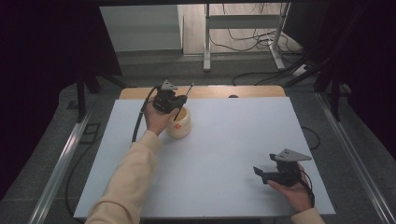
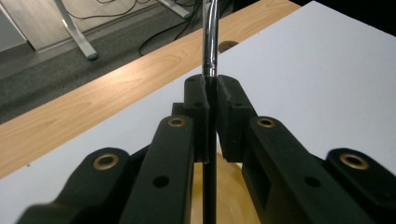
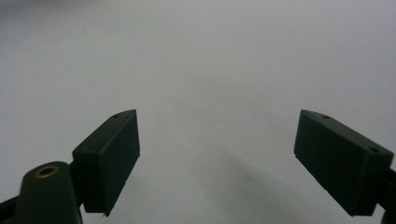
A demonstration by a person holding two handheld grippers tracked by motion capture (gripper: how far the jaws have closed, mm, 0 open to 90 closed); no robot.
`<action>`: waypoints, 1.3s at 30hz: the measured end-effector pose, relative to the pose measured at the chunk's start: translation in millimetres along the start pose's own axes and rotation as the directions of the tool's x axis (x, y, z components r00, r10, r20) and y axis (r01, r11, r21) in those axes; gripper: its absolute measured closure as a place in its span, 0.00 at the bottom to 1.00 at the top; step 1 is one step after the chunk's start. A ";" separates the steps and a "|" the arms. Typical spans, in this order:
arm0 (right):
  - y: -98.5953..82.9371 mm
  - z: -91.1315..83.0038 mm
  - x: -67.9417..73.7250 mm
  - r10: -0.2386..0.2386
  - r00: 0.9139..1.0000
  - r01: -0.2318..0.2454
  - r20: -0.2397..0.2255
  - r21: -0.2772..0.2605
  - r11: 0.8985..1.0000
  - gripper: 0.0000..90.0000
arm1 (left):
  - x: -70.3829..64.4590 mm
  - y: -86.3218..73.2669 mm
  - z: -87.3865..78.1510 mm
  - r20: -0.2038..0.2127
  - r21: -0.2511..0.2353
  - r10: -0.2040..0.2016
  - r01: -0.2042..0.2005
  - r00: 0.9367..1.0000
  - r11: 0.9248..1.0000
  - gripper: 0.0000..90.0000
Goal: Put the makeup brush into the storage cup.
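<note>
The left hand-held gripper [image 1: 173, 103] hangs over a cream pot [image 1: 180, 124] at the far left of the white surface [image 1: 233, 140], its jaws pressed together on a thin rod [image 2: 210, 42]. In the left gripper view the rod runs straight up between the jaws: black where they pinch it, shiny metal above them. Its lower part drops toward the pale yellow pot [image 2: 224, 196] just beneath. From the high view the rod [image 1: 187, 92] slants up and away past the gripper, and something small and red shows at the pot's rim, too small to make out.

The right hand-held gripper [image 1: 259, 173] is well apart from all this, near the surface's near right corner, held low in the person's hand. Its jaws stand spread wide with nothing between them, and bare white surface [image 3: 196, 70] lies ahead.
</note>
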State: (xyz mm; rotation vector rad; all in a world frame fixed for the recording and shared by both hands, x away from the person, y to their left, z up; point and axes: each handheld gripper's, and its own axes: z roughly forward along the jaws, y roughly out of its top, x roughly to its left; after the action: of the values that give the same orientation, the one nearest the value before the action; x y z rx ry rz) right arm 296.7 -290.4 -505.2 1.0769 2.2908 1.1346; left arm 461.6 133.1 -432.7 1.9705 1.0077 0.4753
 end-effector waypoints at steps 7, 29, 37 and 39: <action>0.0 0.2 0.1 -0.001 1.000 0.001 -0.001 0.001 1.000 0.16 | 2.5 -6.7 1.0 -0.002 0.007 -0.008 0.008 1.000 1.000 0.93; 0.2 0.5 0.7 -0.004 1.000 0.004 -0.001 0.003 1.000 0.16 | 3.7 -14.9 -3.8 0.021 0.016 -0.022 0.021 1.000 1.000 0.15; 0.3 -0.2 0.5 -0.004 1.000 0.004 0.000 0.000 1.000 0.16 | 0.3 -17.7 -7.7 0.040 0.025 -0.018 0.017 0.999 1.000 0.08; 0.3 -0.4 0.4 -0.003 1.000 0.003 0.000 -0.002 1.000 0.16 | -0.6 -19.2 -10.5 0.038 0.016 -0.019 0.018 0.999 1.000 0.08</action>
State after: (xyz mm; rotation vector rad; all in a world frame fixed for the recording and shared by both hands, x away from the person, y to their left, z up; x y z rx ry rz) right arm 296.4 -290.1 -504.7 1.0723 2.2901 1.1349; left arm 445.5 144.1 -442.6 1.9748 1.0077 0.4198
